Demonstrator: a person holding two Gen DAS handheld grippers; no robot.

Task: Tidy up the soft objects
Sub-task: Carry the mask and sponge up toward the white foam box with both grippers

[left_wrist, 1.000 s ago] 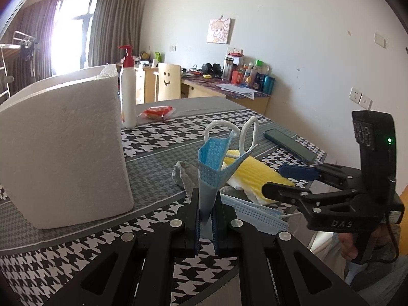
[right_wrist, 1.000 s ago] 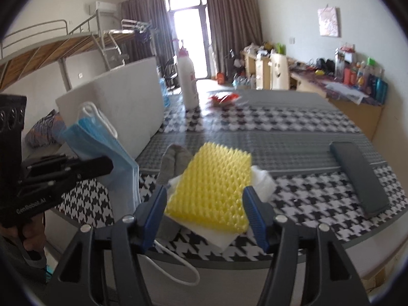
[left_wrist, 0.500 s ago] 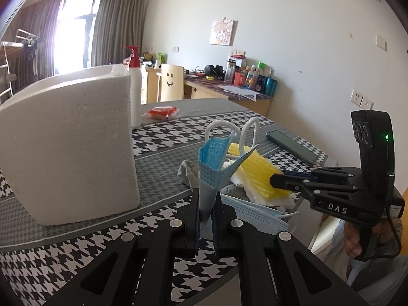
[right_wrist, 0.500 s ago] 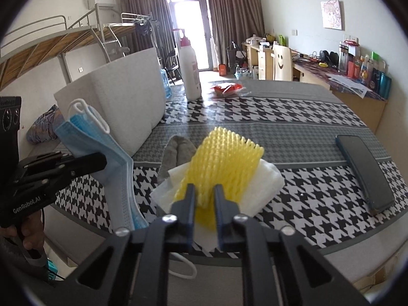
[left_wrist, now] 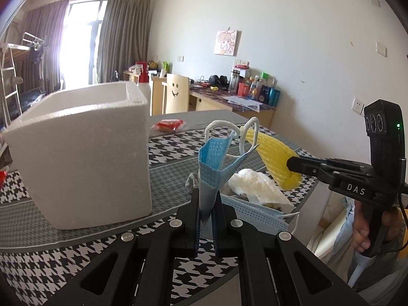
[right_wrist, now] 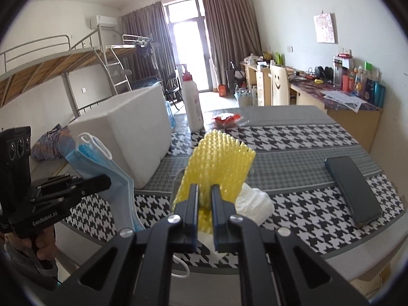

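My left gripper (left_wrist: 207, 205) is shut on a folded blue face mask (left_wrist: 213, 164) that stands up from its jaws above the table edge; the same mask (right_wrist: 102, 163) shows at the left of the right wrist view. My right gripper (right_wrist: 204, 200) is shut on a yellow bumpy sponge (right_wrist: 216, 163), squeezed and lifted off the table, which appears as the sponge (left_wrist: 274, 159) on the right of the left wrist view. A white crumpled cloth (left_wrist: 255, 187), another blue mask (left_wrist: 255, 213) and a grey cloth (left_wrist: 191, 183) lie beneath. The white foam box (left_wrist: 79, 158) stands open-topped to the left.
A dark phone (right_wrist: 353, 188) lies on the houndstooth table (right_wrist: 293, 137) at the right. A white pump bottle (right_wrist: 192, 102) and a red wrapped packet (right_wrist: 227, 118) sit further back. A person's hand (left_wrist: 367, 227) holds the right gripper's handle off the table edge.
My right gripper closed on the yellow sponge, squeezing it into a fold, and lifted it off the white cloth. My left gripper kept its grip on the mask and rose a little.
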